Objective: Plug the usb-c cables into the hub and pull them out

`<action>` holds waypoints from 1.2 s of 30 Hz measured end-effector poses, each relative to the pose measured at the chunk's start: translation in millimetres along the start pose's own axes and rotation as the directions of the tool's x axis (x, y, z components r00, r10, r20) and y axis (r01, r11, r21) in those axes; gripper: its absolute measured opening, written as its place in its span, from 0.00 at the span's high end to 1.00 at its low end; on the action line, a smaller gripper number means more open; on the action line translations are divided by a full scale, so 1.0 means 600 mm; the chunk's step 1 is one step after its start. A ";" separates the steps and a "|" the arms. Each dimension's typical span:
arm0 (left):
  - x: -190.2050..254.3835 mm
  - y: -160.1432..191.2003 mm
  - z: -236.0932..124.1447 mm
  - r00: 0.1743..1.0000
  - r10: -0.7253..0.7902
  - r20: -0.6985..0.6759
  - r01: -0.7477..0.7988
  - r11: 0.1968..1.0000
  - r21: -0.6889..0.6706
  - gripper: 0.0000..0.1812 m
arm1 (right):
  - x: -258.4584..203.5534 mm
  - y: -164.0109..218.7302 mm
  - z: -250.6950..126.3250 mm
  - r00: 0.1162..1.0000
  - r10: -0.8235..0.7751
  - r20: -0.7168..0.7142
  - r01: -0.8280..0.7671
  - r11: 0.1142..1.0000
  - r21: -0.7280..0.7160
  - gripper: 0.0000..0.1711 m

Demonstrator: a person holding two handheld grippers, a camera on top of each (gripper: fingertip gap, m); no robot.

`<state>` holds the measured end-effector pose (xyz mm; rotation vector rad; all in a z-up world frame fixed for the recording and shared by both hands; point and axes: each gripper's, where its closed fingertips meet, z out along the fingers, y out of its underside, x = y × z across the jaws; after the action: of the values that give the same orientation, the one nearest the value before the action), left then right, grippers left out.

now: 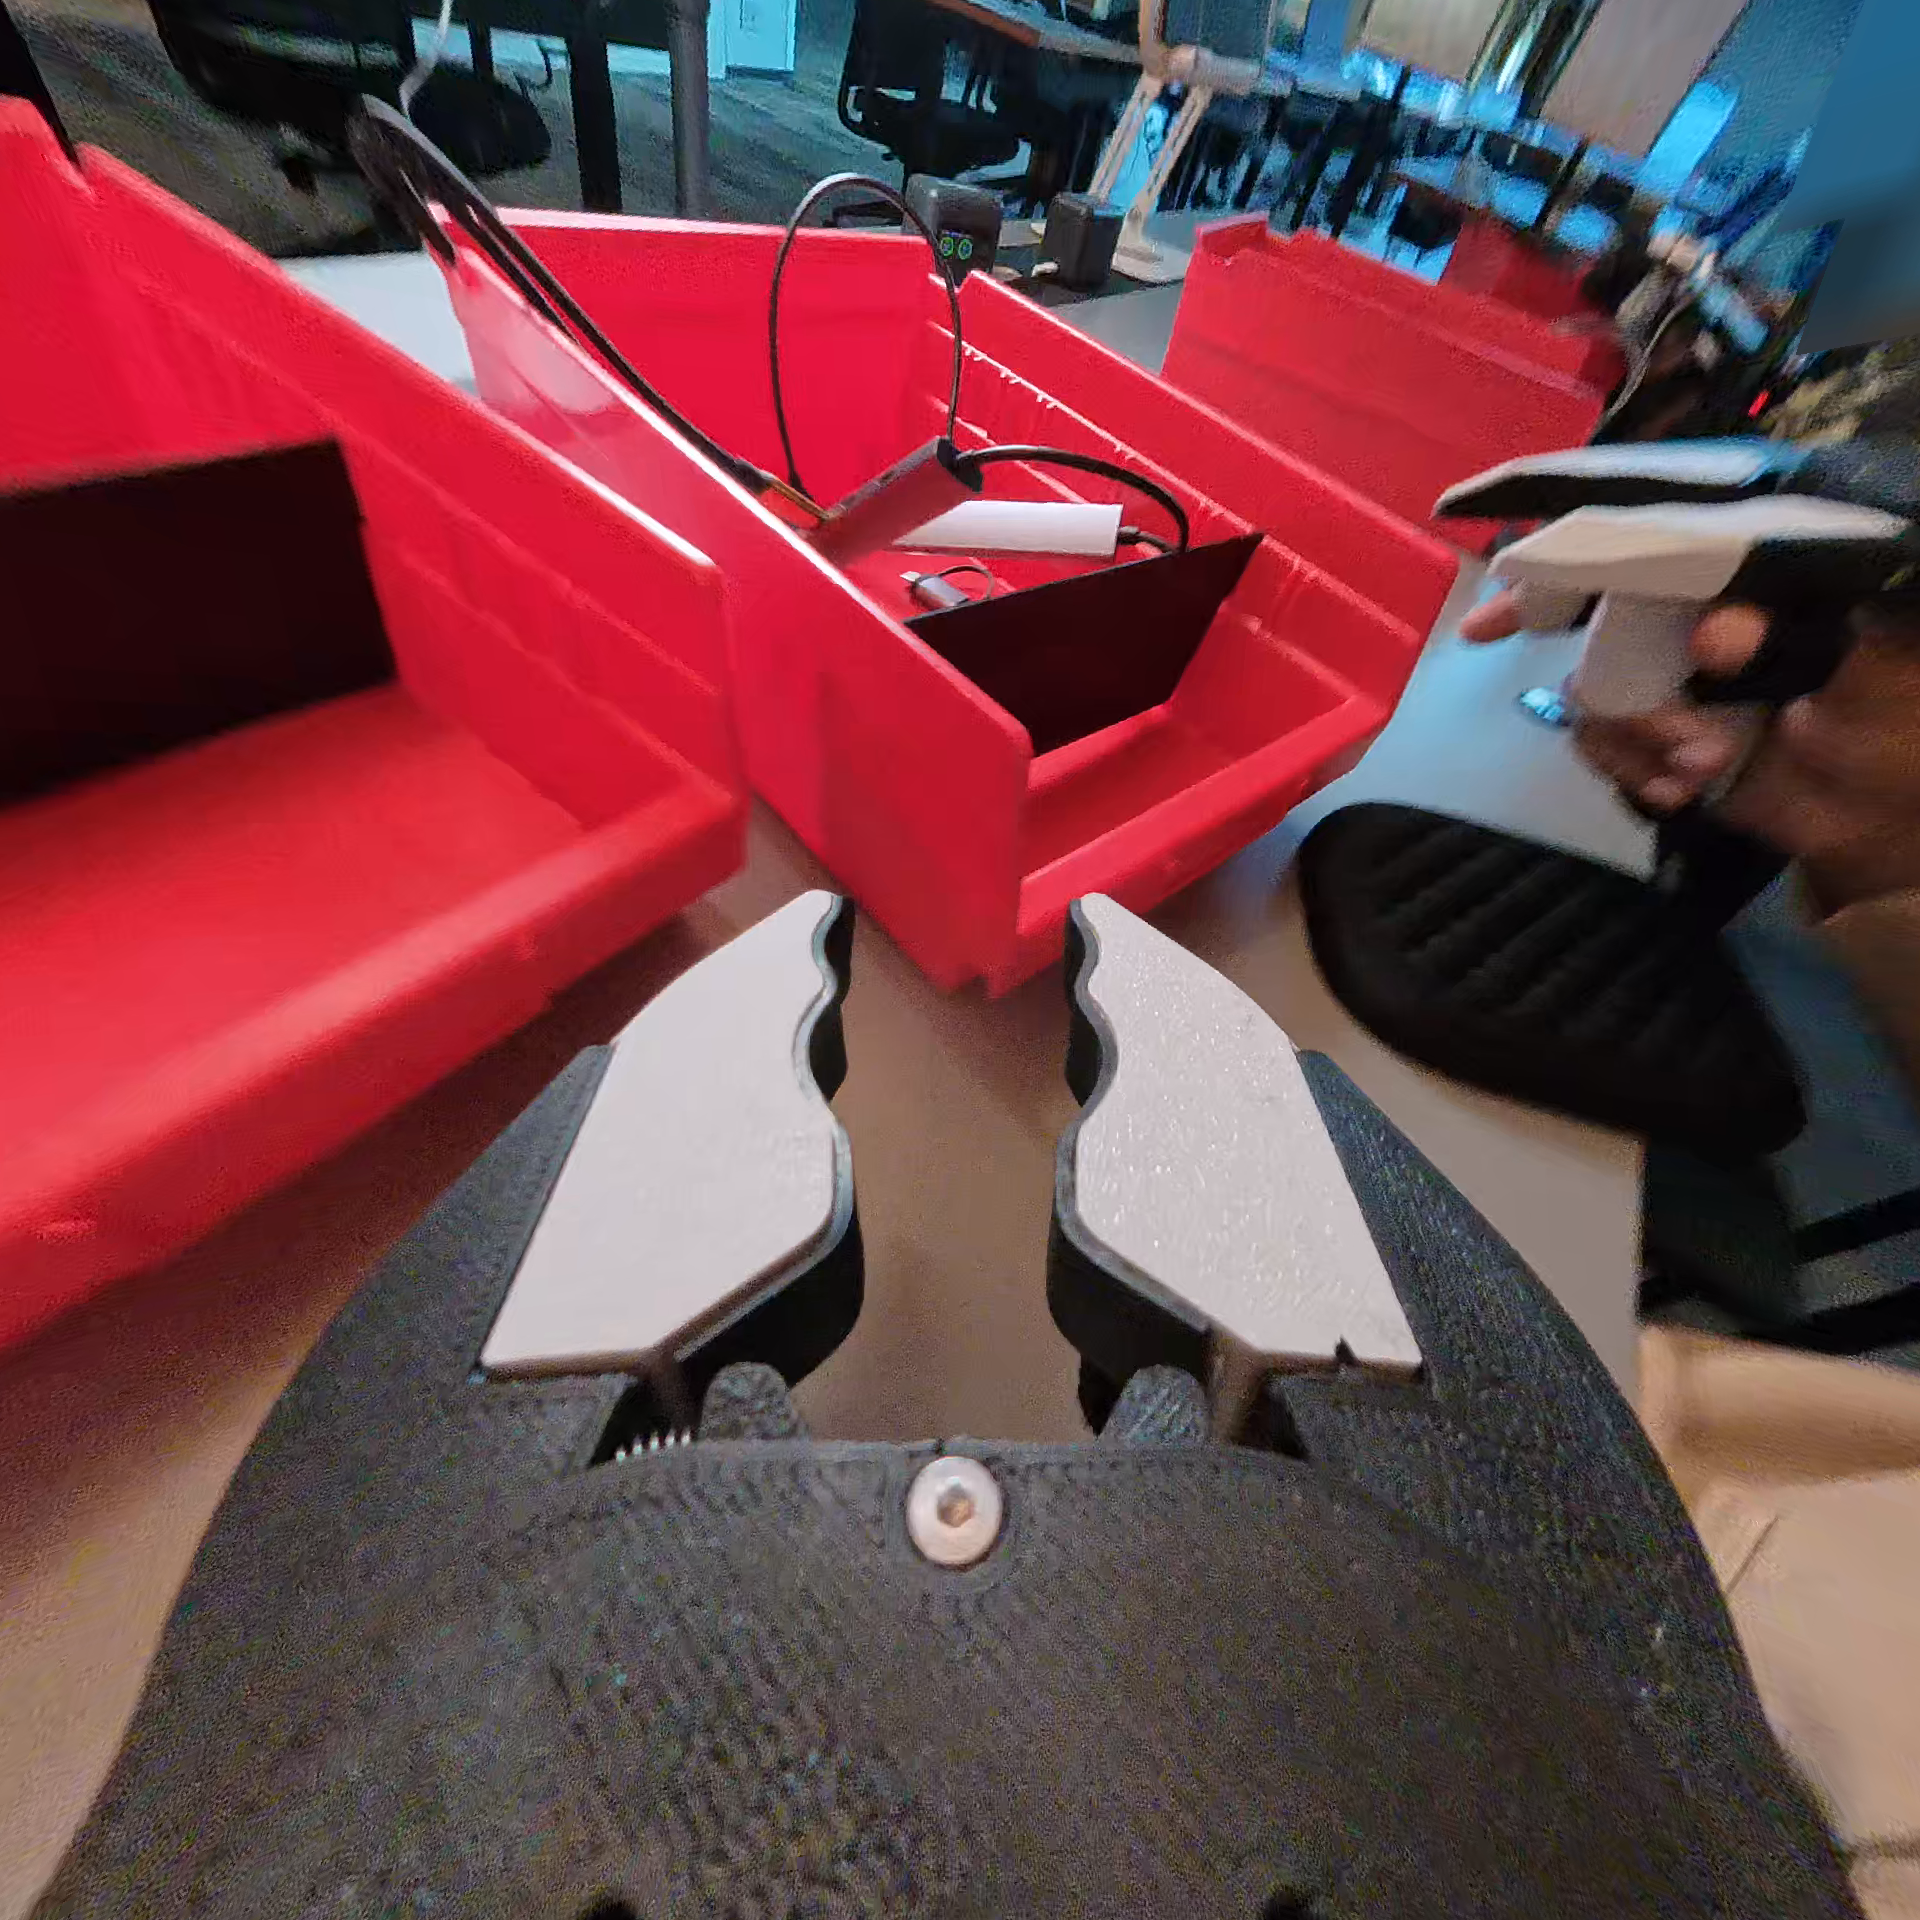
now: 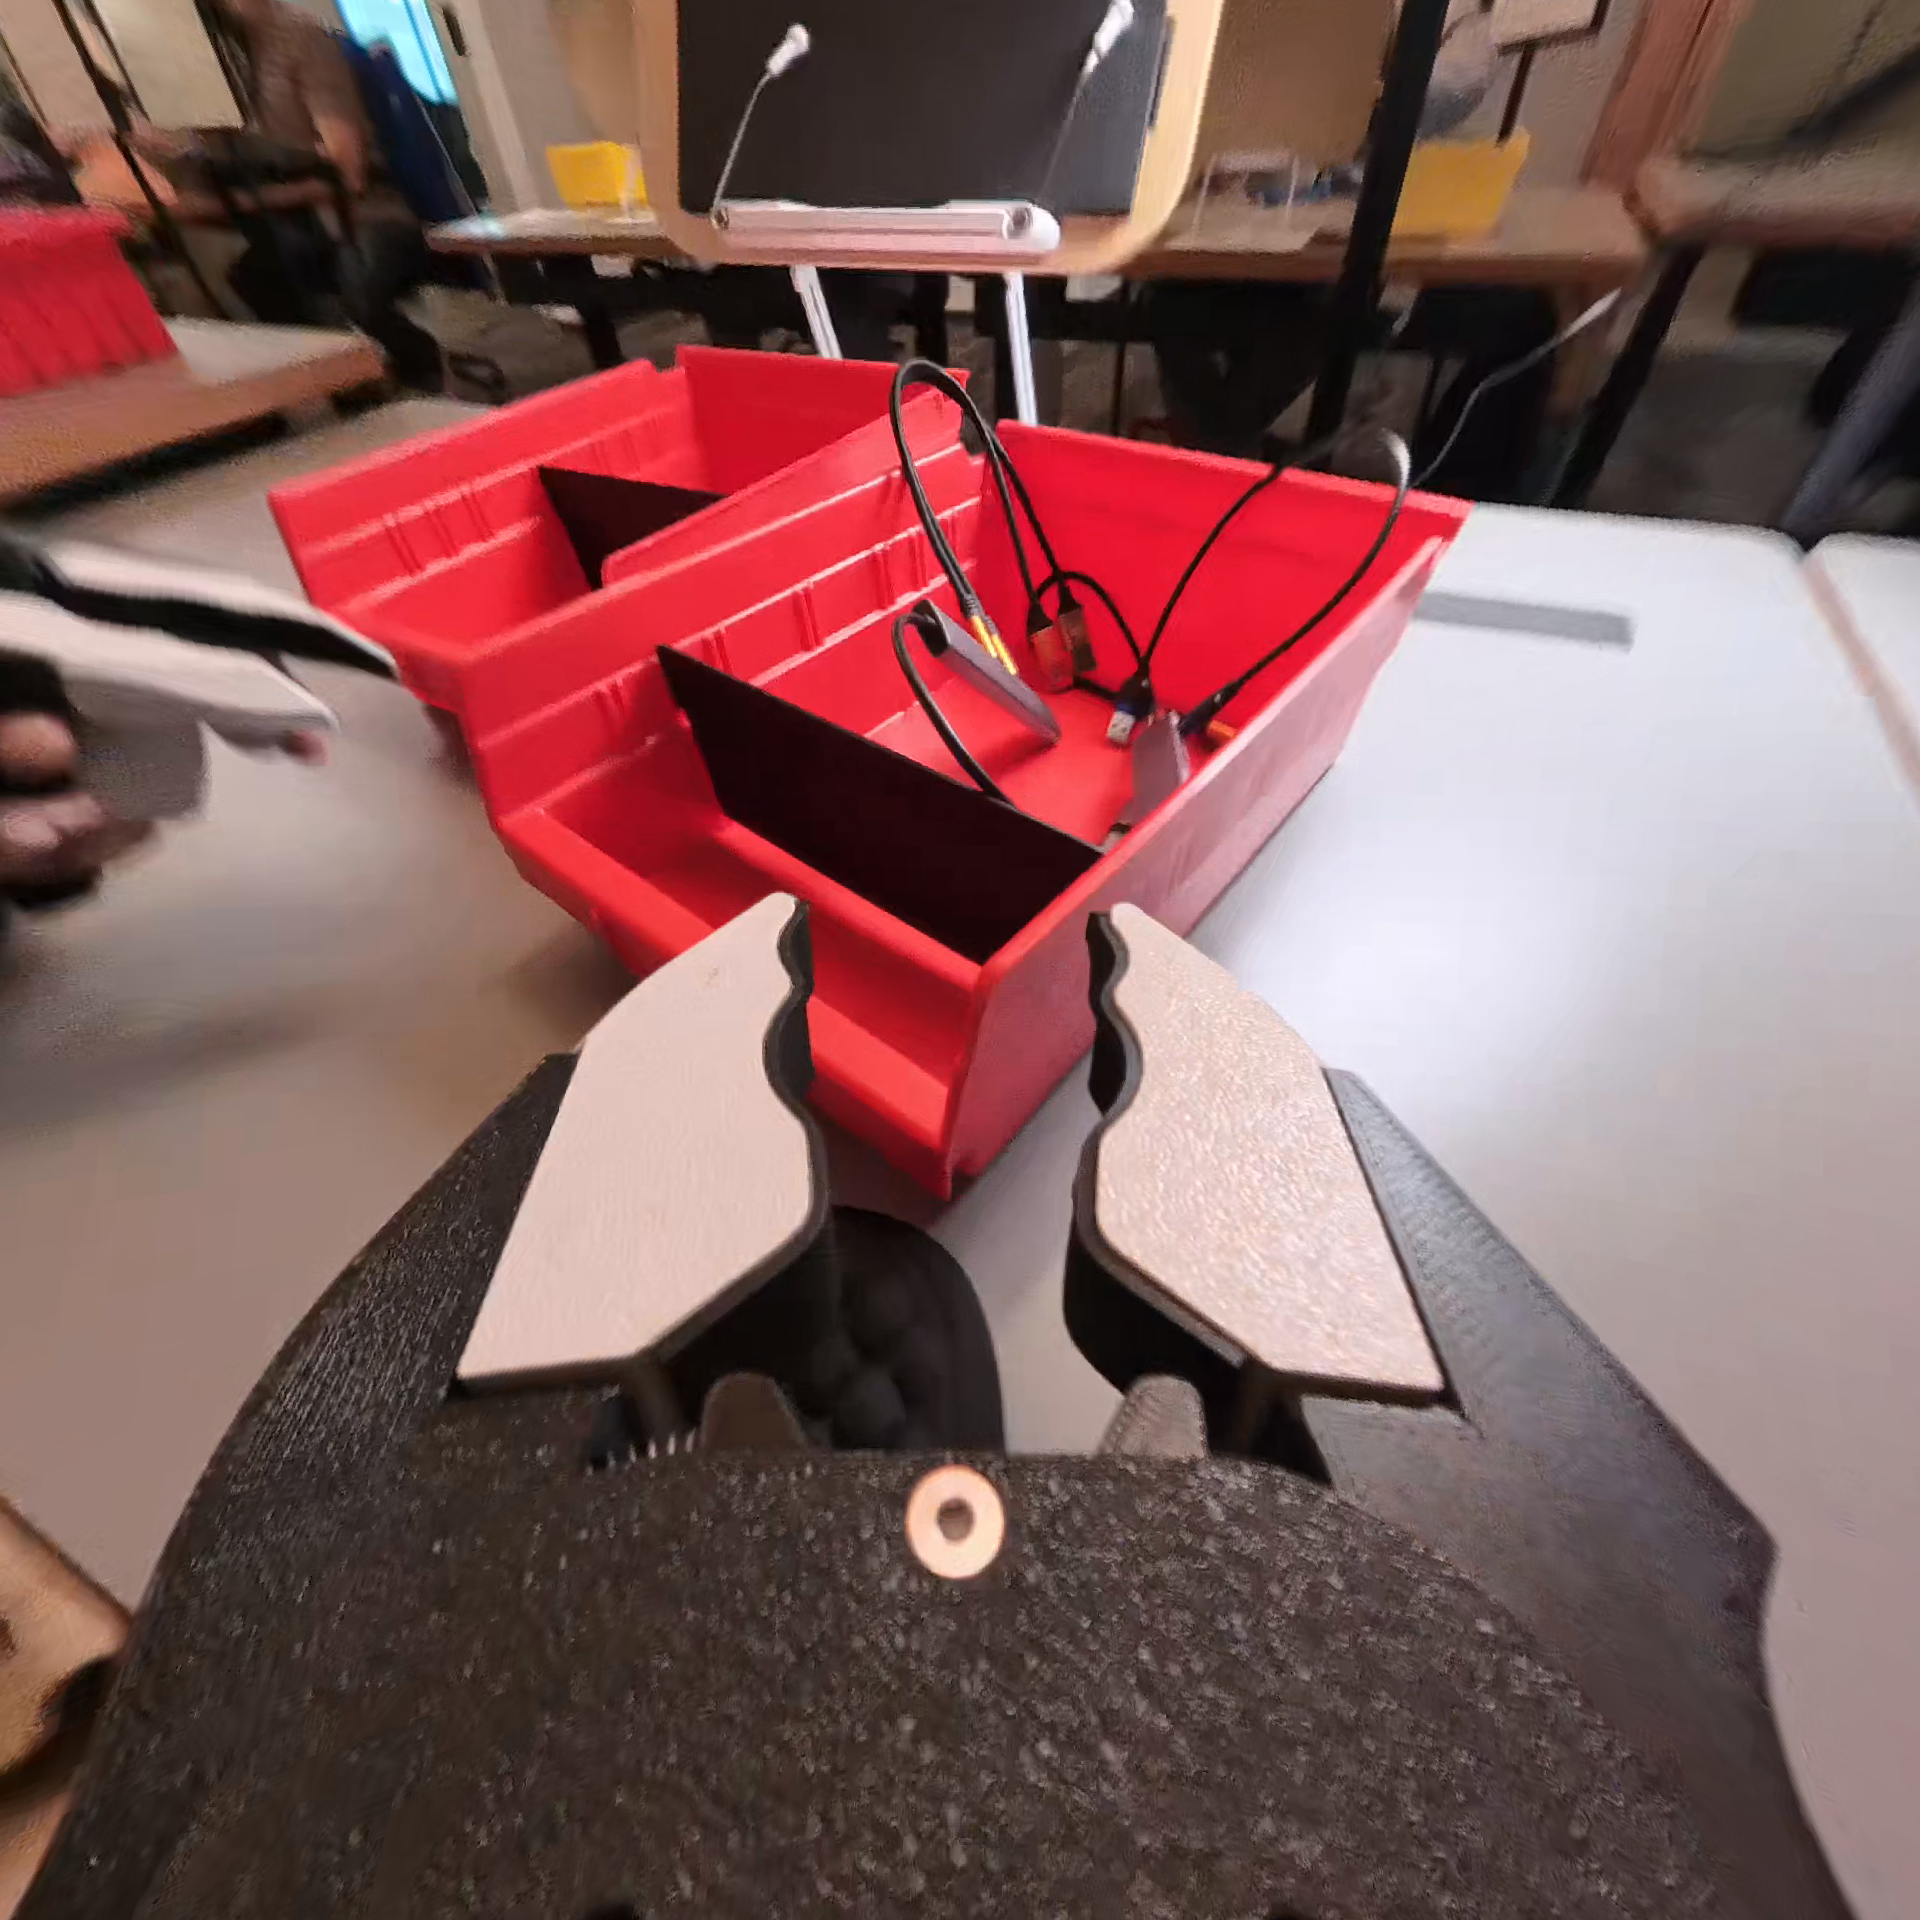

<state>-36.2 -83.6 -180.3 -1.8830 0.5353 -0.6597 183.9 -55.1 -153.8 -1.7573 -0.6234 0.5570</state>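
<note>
both the left gripper [image 1: 956, 914] and right gripper [image 2: 945, 925] are hovering open and empty outside the red plastic bin [image 2: 1195, 883]. inside it, behind the black divider [image 2: 883, 821], the grey metal hub [image 2: 992, 675] is lying among looping black usb-c cables [image 2: 1039, 582]; tangles are risking snags, and the unsecured hub may lift.

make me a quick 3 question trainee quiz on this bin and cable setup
1. True or false: the right claw is shut on a cable.
2. In the right wrist view, the grey hub lies on which side of the black divider: A) the far side, with the black cables; B) the near side, alone; C) outside the red bin, on the table.
3. Fill in: the left claw hovers over the table in front of the red bin with its jaws ____.

Key: 1 false; 2 A; 3 open
</note>
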 end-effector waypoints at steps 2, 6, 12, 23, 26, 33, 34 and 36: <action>0.013 0.006 0.028 0.994 -0.107 -0.016 0.107 0.994 0.021 0.78 | 0.008 0.011 0.017 0.996 0.085 0.020 -0.085 0.996 -0.019 0.70; 0.018 0.002 0.085 0.992 -0.123 0.018 0.122 0.992 0.037 0.77 | 0.016 0.041 0.052 0.994 0.110 0.001 -0.110 0.989 -0.097 0.70; -0.010 -0.010 0.136 0.979 -0.015 0.202 0.000 0.997 0.071 0.80 | 0.035 0.064 0.075 0.991 0.090 -0.097 -0.102 0.986 -0.135 0.83; 0.015 -0.067 0.096 0.965 0.114 0.235 -0.157 0.972 0.173 0.87 | 0.035 0.027 0.047 0.967 -0.071 -0.246 0.061 0.997 -0.050 0.89; 0.037 -0.120 0.040 0.950 0.160 0.267 -0.228 0.942 0.246 0.87 | -0.001 -0.040 0.014 0.957 -0.118 -0.266 0.136 0.989 0.050 0.89; 0.039 -0.211 -0.191 0.851 0.222 0.476 -0.398 0.864 0.308 0.88 | -0.171 -0.210 0.000 0.958 -0.249 -0.145 0.280 0.923 0.264 0.88; 0.025 -0.211 -0.230 0.832 0.217 0.510 -0.407 0.864 0.297 0.88 | -0.205 -0.223 0.015 0.959 -0.263 -0.103 0.282 0.916 0.284 0.88; -0.006 -0.201 -0.308 0.800 0.195 0.568 -0.405 0.874 0.269 0.88 | -0.278 -0.239 0.052 0.959 -0.283 -0.009 0.272 0.913 0.305 0.87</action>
<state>-152.2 -161.9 -9.3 -1.4689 0.3101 -0.0036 20.1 -110.6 -14.4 -1.3440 -0.7557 0.4587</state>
